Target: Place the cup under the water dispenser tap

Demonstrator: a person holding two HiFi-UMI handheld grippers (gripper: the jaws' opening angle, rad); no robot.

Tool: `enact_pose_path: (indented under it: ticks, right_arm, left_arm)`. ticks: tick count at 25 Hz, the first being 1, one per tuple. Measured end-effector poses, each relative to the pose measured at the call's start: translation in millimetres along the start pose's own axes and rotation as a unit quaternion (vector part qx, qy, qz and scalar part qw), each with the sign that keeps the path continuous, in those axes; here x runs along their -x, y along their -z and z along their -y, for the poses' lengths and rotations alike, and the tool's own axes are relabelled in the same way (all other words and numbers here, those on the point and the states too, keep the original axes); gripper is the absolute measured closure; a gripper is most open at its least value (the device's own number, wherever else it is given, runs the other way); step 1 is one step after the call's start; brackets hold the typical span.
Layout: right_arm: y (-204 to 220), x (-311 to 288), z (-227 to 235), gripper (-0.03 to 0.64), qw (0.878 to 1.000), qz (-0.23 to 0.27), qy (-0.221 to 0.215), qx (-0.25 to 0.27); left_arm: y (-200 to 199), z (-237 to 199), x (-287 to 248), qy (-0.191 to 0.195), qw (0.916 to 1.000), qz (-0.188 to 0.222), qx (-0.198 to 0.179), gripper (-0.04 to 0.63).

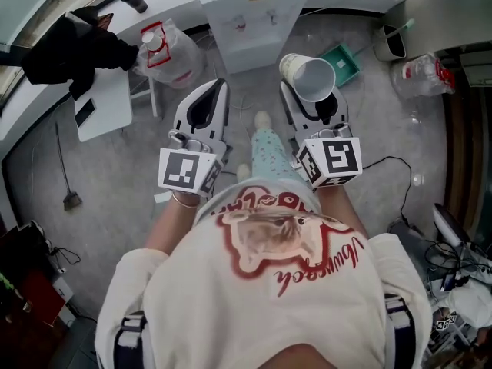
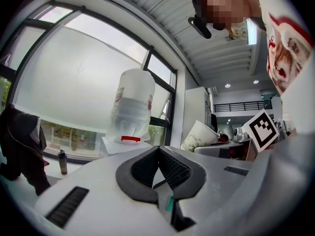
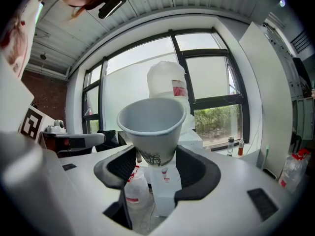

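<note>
right tool (image 3: 155, 156) pinches a tapered white paper cup (image 3: 152, 124); left tool (image 2: 158, 151) jaws pressed together, empty.

I hold my left gripper (image 1: 217, 84) and my right gripper (image 1: 311, 102) out in front of my body. They are side by side and both point away from me. My left gripper's jaws are pressed together at the tips, with nothing between them. My right gripper's jaws squeeze the bottom part of a cup (image 1: 310, 76), and its open mouth faces up toward me. My left wrist (image 1: 184, 200) shows just behind that gripper's marker cube (image 1: 187, 171).
</note>
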State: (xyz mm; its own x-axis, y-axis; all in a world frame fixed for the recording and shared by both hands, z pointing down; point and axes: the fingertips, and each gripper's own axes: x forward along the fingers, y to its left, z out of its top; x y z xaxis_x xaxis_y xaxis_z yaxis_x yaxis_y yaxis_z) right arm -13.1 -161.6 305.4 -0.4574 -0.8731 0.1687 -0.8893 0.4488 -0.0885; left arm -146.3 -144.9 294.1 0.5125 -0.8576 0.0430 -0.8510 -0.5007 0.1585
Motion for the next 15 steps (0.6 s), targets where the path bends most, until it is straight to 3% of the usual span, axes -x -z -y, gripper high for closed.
enact_pose_path:
  ticks: [7, 12, 15]
  right_arm:
    - [7, -74, 71, 0.355, 0.999, -0.01, 0.003, 0.043]
    - [20, -120, 108, 0.355, 0.999, -0.02, -0.008, 0.032]
    - [33, -140, 123, 0.355, 0.999, -0.034, -0.011, 0.029]
  left_arm:
    - [9, -25, -88, -0.012, 0.9997, -0.019, -0.005, 0.575]
    - [11, -35, -145, -0.017, 0.9997, -0.018, 0.007, 0.575]
    - [10, -39, -169, -0.019, 0.9997, -0.015, -0.009, 0.575]
